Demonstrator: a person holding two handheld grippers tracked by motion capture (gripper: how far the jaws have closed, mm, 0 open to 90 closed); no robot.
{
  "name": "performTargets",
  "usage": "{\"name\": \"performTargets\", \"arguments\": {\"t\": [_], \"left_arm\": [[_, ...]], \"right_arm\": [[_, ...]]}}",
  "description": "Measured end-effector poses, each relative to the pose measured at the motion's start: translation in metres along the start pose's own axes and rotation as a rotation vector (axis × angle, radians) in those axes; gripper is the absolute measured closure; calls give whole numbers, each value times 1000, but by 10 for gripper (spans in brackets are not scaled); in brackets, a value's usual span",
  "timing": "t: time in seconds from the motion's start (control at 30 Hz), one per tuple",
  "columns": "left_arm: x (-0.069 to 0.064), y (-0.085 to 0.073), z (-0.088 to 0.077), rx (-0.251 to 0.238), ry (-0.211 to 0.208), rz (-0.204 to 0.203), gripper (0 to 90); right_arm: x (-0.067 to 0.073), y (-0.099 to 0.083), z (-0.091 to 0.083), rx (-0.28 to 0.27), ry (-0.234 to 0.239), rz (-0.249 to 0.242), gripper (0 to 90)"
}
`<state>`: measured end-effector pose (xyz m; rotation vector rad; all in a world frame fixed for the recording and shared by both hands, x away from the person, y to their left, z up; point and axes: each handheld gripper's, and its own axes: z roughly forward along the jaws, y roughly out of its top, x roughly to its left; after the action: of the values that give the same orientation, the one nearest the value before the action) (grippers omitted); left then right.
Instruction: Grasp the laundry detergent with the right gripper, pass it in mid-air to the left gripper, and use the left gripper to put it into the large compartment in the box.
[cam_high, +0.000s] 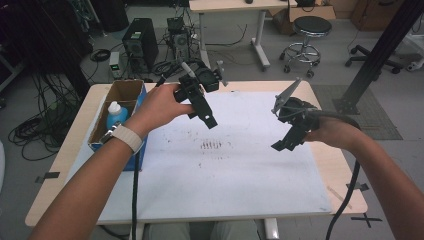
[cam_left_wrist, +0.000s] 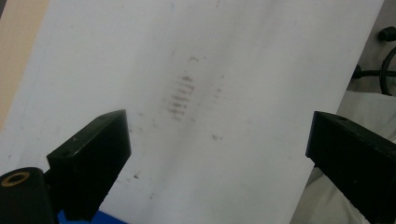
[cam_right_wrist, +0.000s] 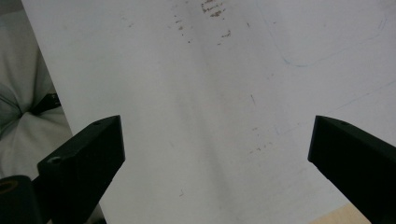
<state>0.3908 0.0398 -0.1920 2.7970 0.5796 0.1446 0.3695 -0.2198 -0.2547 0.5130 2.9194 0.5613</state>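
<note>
A white sheet (cam_high: 240, 170) covers most of the wooden table (cam_high: 335, 165), with a patch of dark smudge marks (cam_high: 212, 145) near its middle. My left gripper (cam_high: 202, 117) is held above the sheet's far left part, jaws wide open and nothing between them. In the left gripper view the smudge marks (cam_left_wrist: 180, 98) lie ahead of the left gripper (cam_left_wrist: 219, 149). My right gripper (cam_high: 286, 142) hovers over the sheet's right side, also open and holding nothing. The right gripper view looks down past the right gripper (cam_right_wrist: 217, 154) at the bare sheet (cam_right_wrist: 210, 93).
An open cardboard box (cam_high: 120, 100) with blue sides stands at the table's left edge and holds a blue bottle with a white cap (cam_high: 116, 114). Beyond the table are a computer tower (cam_high: 140, 42), cables, a stool (cam_high: 310, 30) and a black post (cam_high: 380, 50).
</note>
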Motion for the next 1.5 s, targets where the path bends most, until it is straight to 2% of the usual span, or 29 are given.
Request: {"name": "performTargets", "arguments": {"t": [0.2, 0.57, 0.87, 1.5], "left_arm": [[-4, 7, 5, 0, -13, 42, 71], [-5, 17, 16, 10, -26, 93, 71], [-5, 18, 18, 8, -24, 108, 72], [-6, 17, 18, 12, -14, 102, 72]], "right_arm": [[-2, 0, 1, -2, -2, -2, 36], [-5, 0, 4, 4, -1, -4, 36], [-7, -3, 5, 6, -3, 5, 38], [-5, -2, 5, 5, -13, -2, 38]]}}
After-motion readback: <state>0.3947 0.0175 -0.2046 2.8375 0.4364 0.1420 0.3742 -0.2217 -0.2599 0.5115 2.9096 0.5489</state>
